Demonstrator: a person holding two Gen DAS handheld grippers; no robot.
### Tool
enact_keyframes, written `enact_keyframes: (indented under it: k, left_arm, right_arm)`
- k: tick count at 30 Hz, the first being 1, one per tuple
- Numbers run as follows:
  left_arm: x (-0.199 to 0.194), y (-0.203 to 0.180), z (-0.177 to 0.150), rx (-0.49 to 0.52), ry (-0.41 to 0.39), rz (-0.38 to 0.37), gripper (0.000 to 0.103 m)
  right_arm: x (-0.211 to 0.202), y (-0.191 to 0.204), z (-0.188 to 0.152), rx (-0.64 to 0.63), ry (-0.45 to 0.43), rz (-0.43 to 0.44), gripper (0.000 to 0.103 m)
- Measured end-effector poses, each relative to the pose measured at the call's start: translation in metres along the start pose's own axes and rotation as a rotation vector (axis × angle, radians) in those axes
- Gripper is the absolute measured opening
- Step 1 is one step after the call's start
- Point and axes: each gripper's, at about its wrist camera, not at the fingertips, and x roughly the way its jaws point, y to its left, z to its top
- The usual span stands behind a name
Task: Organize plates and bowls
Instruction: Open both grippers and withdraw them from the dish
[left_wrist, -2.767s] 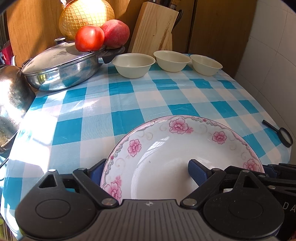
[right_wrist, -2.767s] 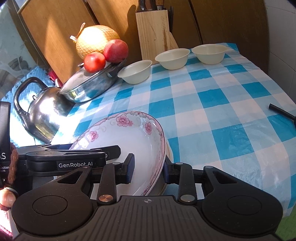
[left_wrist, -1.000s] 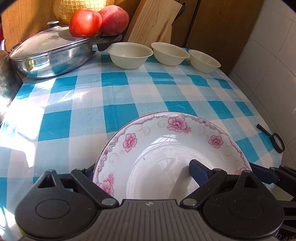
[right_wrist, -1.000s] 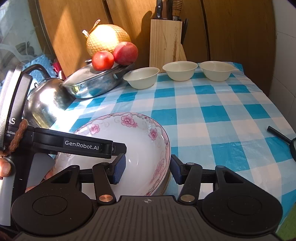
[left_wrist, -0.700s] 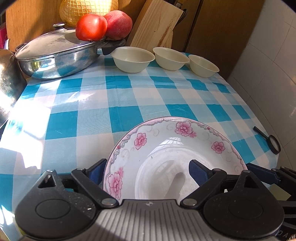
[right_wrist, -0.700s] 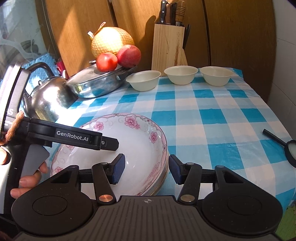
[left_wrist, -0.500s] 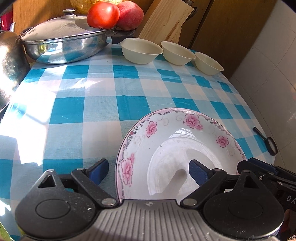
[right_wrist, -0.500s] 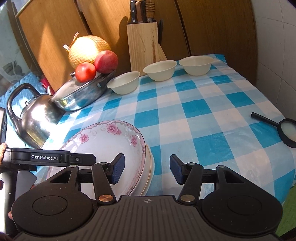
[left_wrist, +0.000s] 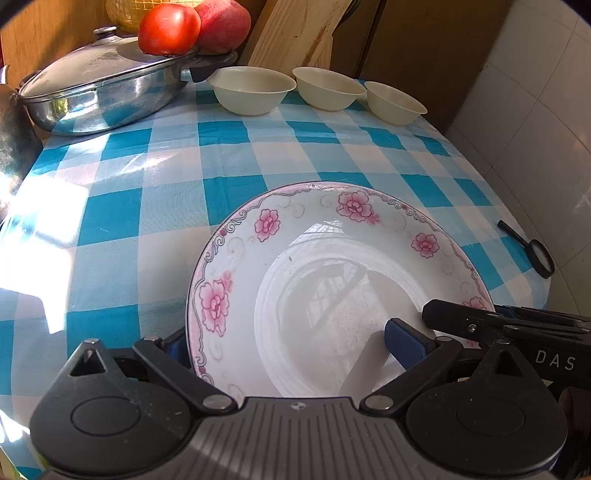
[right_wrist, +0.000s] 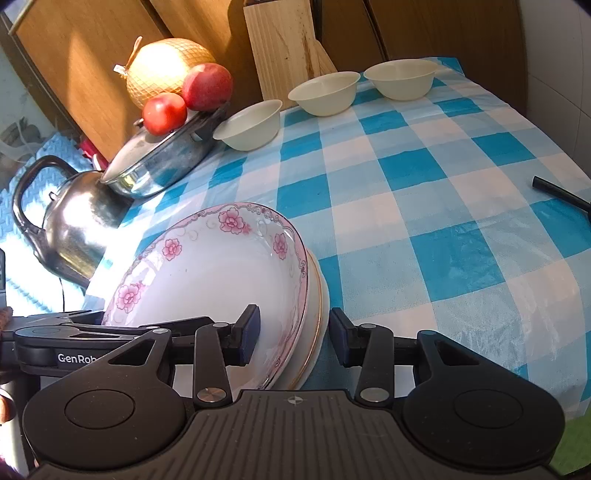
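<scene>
A white plate with pink flowers (left_wrist: 332, 258) lies on top of a short stack of plates (right_wrist: 317, 295) at the near edge of the checked table. My left gripper (left_wrist: 291, 343) is wide open. Its left finger is partly hidden behind the plate's rim, and its right finger is over the plate's well. My right gripper (right_wrist: 295, 336) is open and straddles the stack's right rim. A thin strip of cloth shows between its outer finger and the rim. Three cream bowls (left_wrist: 251, 90) (left_wrist: 328, 88) (left_wrist: 395, 101) stand in a row at the far side.
A lidded steel pot (left_wrist: 99, 92) with a tomato (left_wrist: 168, 24) and a peach on it stands at the far left. A kettle (right_wrist: 70, 229) is in front of it and a knife block (right_wrist: 284, 48) behind the bowls. A magnifying glass (left_wrist: 535, 254) lies by the right table edge.
The right gripper held the flowered plate tilted, set it on the stack and opened. Its fingers have now narrowed around the stack's rim. The left gripper stayed wide open around the plate.
</scene>
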Motion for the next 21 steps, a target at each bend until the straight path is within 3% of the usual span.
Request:
enact_keyframes:
  k: [14,17,21]
  left_arm:
    - [0.035,-0.005,0.045,-0.027,0.010,0.016,0.094]
    - [0.034,-0.002,0.049,-0.016,-0.005,0.038,0.093]
    - [0.029,0.015,0.054,-0.074,-0.009,0.058,0.093]
  right_arm:
    - [0.033,-0.018,0.049,0.043,0.003,-0.039,0.048]
    - [0.033,-0.024,0.051,0.077,-0.005,-0.040,0.053]
    - [0.021,-0.031,0.054,0.081,-0.073,-0.086,0.057]
